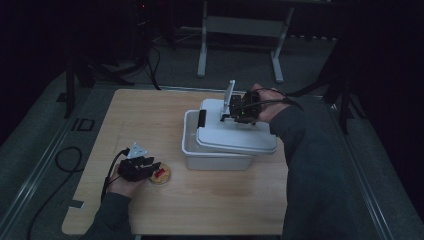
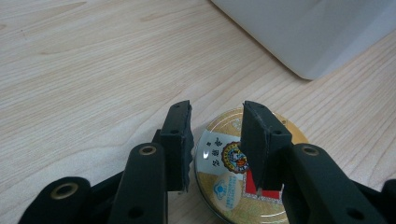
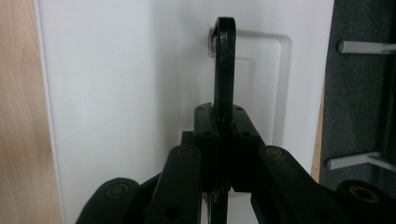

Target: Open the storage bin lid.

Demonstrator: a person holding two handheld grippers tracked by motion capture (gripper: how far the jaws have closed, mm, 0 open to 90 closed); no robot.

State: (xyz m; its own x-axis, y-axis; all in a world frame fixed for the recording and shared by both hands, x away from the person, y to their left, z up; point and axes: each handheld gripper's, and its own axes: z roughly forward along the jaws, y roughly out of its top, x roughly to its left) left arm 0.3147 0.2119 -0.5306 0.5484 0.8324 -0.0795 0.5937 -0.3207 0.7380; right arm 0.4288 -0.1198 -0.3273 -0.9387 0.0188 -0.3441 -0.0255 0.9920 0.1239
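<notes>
my right claw (image 3: 223,122) grasps the lid handle (image 3: 224,60); my left claw (image 2: 215,140), released, straddles the gold tin (image 2: 233,186) near the worktop's front-left corner.

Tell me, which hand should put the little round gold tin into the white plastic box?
Probably left: the left gripper stands open right over the round gold tin. The right gripper is busy, shut on the black lid handle.

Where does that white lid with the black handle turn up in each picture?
High view: the white lid lies askew on the white box, right of centre.
Left gripper view: a white corner at top right; lid or box, I cannot tell.
Right gripper view: it spans the middle.
Shared landmark: the wooden table.
</notes>
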